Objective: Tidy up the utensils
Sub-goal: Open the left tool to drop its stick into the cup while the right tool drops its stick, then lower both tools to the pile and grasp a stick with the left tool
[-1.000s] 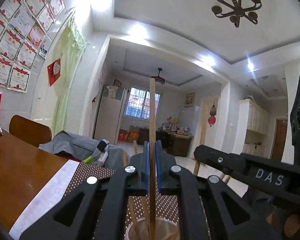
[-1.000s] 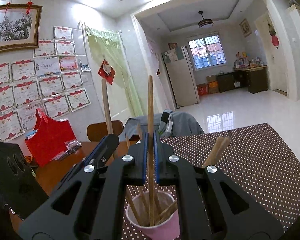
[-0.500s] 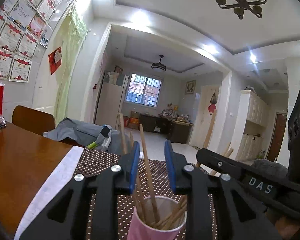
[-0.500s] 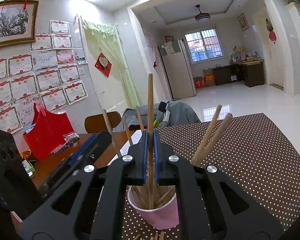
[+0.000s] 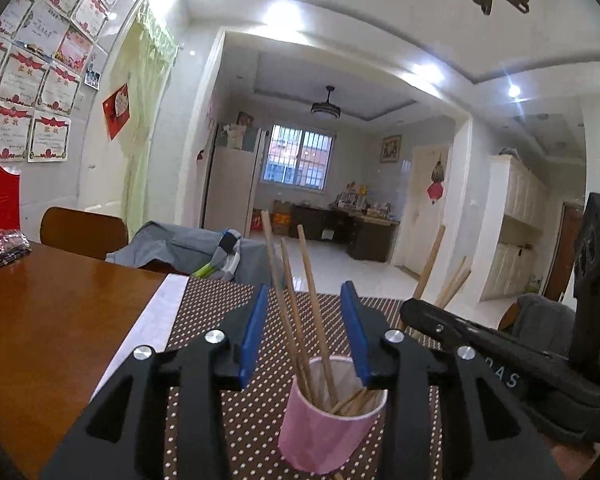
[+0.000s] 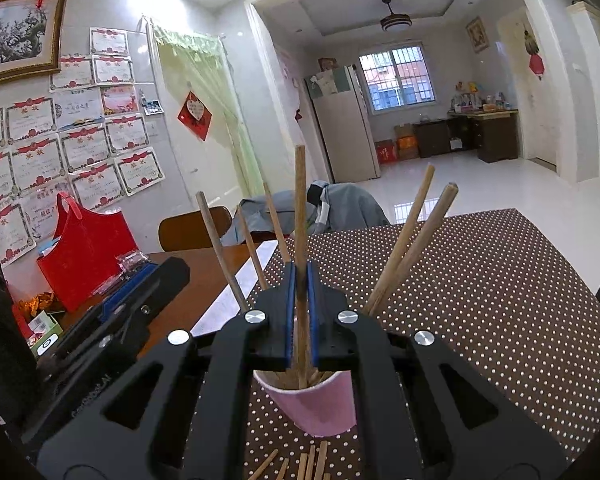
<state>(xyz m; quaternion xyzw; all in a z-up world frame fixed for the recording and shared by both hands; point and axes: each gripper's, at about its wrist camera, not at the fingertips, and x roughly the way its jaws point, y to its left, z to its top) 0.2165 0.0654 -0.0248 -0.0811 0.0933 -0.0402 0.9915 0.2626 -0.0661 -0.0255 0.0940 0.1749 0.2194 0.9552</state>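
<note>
Pink cup point(image 6: 316, 404) upright on dotted mat, holding several wooden chopsticks point(image 5: 300, 304) leaning apart; one chopstick point(image 6: 300, 240) stands vertical (clamped). Loose chopsticks point(image 6: 306, 466) lie beside the cup.

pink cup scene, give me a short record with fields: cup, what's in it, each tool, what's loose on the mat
cup: pink cup upright on the dotted mat
contents: several wooden chopsticks standing and leaning in it
left tool: left tool jaws opening, chopsticks between them but pads not touching any
right tool: right tool shut on one upright chopstick, whose lower end is inside the cup
loose items: more chopsticks lying on the mat in front of the cup
table: brown wooden table beside the mat
</note>
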